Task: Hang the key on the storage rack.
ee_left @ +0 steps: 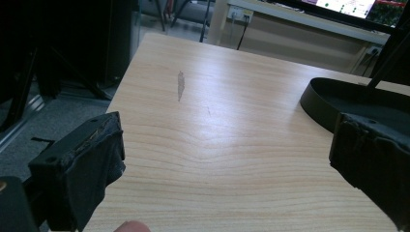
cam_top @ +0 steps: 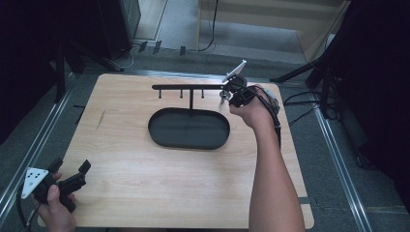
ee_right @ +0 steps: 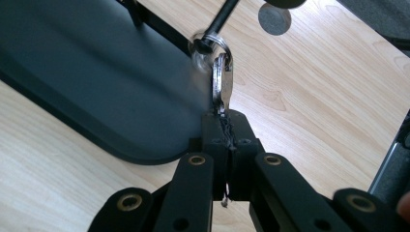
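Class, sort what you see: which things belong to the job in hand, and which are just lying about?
In the job:
right gripper, shut on the key
key ring
black rack with its oval tray

Lying about:
left gripper, open and idle
floor cables

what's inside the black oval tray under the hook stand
The black oval tray looks bare inside, apart from the stand's post rising from its back edge. In the right gripper view, the right tongs, shut on a key, cover a small part of its floor.
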`<state>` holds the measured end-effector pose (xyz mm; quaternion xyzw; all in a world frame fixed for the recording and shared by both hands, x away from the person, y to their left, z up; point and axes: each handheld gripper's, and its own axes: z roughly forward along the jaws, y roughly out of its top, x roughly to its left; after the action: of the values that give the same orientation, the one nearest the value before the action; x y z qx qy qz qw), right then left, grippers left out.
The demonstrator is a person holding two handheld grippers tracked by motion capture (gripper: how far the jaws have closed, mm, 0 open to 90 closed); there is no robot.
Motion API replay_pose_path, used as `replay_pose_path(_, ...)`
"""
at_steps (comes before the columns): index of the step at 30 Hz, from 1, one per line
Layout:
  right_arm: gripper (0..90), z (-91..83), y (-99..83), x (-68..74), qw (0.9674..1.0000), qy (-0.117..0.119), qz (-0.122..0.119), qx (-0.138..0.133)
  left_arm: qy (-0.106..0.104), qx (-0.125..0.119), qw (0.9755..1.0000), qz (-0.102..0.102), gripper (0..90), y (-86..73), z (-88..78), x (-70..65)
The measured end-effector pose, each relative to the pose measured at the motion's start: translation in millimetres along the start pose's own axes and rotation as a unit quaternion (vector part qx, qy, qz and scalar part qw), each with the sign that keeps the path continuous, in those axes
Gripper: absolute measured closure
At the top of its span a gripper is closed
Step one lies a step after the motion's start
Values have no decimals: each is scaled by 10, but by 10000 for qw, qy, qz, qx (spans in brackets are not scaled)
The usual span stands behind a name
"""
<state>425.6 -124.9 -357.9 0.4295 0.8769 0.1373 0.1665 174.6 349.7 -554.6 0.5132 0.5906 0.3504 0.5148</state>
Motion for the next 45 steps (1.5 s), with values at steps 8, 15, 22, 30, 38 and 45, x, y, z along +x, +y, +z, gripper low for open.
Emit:
replay_pose_path(8,751,117,-57,-40,9990,-12,428,-131,1,-2,10000,-3,0,0,1,-1)
replay_pose_path(15,558,292,-231,-109,9968,-3,770,208,10,10,10000,10,0,1,3,-2)
replay_pose_path(22,362,461,-532,-144,9939,-34,1061,304,-4,17,10000,34,0,0,2,-6)
replay_pose_path(30,130,679,-991,-234,9870,-105,1551,417,10,30,10000,56,0,1,4,-11)
replay_pose_path(38,15,783,-1318,-245,9842,-26,1714,438,9,25,10000,56,0,0,4,-14)
replay_pose_path(45,0,840,-1751,-261,9807,-5,1956,-2,12,26,10000,73,0,-1,4,-17)
